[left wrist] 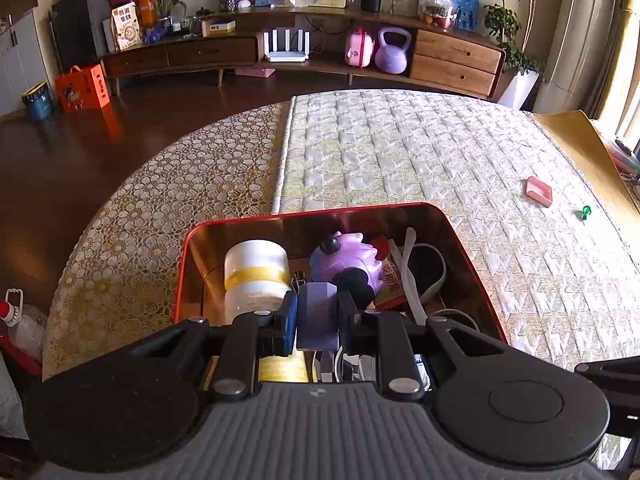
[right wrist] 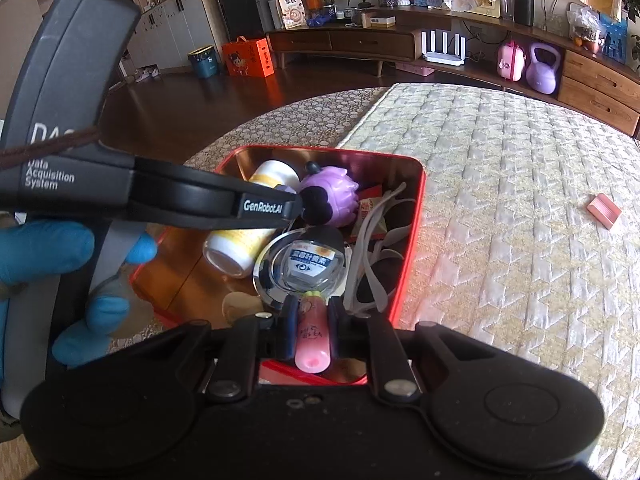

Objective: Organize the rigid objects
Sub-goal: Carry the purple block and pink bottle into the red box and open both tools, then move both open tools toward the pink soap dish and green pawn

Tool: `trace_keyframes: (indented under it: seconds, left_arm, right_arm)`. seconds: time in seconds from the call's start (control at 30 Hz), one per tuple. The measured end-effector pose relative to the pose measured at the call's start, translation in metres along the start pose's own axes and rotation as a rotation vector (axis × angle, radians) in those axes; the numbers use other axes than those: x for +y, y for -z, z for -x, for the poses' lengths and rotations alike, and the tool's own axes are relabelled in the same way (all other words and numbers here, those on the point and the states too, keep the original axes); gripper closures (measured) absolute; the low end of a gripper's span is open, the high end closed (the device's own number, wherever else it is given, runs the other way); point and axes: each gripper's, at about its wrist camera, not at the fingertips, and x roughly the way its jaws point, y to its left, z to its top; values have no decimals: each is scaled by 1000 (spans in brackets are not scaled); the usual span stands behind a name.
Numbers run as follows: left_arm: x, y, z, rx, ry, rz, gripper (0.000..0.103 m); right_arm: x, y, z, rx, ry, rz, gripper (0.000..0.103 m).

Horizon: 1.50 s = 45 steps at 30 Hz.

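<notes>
A red tin box (left wrist: 192,256) (right wrist: 416,208) sits on the quilted bed. Inside lie a white bottle with a yellow band (left wrist: 256,268) (right wrist: 244,240), a purple toy (left wrist: 352,260) (right wrist: 340,196), a clear labelled case (right wrist: 312,266) and white straps (right wrist: 376,240). My left gripper (left wrist: 318,320) is shut on a purple faceted block (left wrist: 318,312) over the box. In the right wrist view the left gripper (right wrist: 298,200) reaches in from the left, beside the purple toy. My right gripper (right wrist: 312,320) is shut on a pink tube (right wrist: 312,344) above the box's near edge.
A pink flat piece (left wrist: 539,191) (right wrist: 604,210) and a small green pin (left wrist: 585,213) lie on the bed to the right. A gloved blue hand (right wrist: 44,256) holds the left gripper. A low wooden cabinet (left wrist: 456,60) runs along the far wall.
</notes>
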Motion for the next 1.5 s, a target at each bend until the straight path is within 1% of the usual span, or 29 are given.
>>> trace_keyframes:
  seconds: [0.17,0.23,0.3,0.47,0.53,0.6,0.7,0.77,0.83,0.97,1.03,1.07,1.1,1.13,1.27,1.33,1.43,1.47,1.5]
  left_arm:
    - [-1,3,-8,35,5,13,83]
    - [1,4,-11,55,3,28,83]
    - [4,5,-11,54,17,45,82]
    - [6,6,-7,62,8,50,82]
    - [7,7,-3,58,15,62,81]
    - [9,8,1,53,24,78,78]
    - [10,9,10,36,27,94,65]
    - [9,9,18,17,21,94,49]
    - [8,10,28,-7,15,91,43]
    - [3,13,49,-43,8,82,41]
    - [-2,14,60,-62,0,71,37]
    - [-5,16,66,-73,-2,65,33]
    - [-7,17,71,-84,-5,61,31]
    - [-10,19,77,-95,-8,57,28]
    - [-22,23,96,-110,4,51,26]
    - [-30,26,106,-133,-9,46,26]
    - [-43,29,117,-146,-4,26,19]
    - [-48,30,120,-151,6,22,18]
    - [-53,30,123,-152,11,16,18]
  right_arm:
    - [-2,4,-1,2,-7,-3,87]
    - [-2,4,1,-6,-12,-7,84]
    - [-3,6,5,-14,-21,-15,82]
    - [-6,11,18,-36,-40,-36,78]
    - [-6,14,24,-45,-49,-43,75]
    - [-8,15,30,-56,-51,-48,71]
    - [-10,17,40,-72,-55,-60,67]
    - [-12,18,47,-83,-58,-71,65]
    - [-14,19,55,-97,-60,-83,62]
    - [-19,24,72,-122,-62,-104,61]
    - [-21,26,80,-136,-60,-109,53]
    - [-22,28,84,-142,-59,-111,51]
    - [-23,29,88,-148,-57,-112,49]
    - [-23,31,92,-155,-56,-111,49]
    - [-29,37,110,-171,-55,-109,41]
    - [-34,40,121,-187,-51,-111,35]
    - [-44,44,136,-208,-47,-114,32]
    - [-47,46,141,-213,-47,-117,31]
    - [-51,47,146,-218,-47,-118,29]
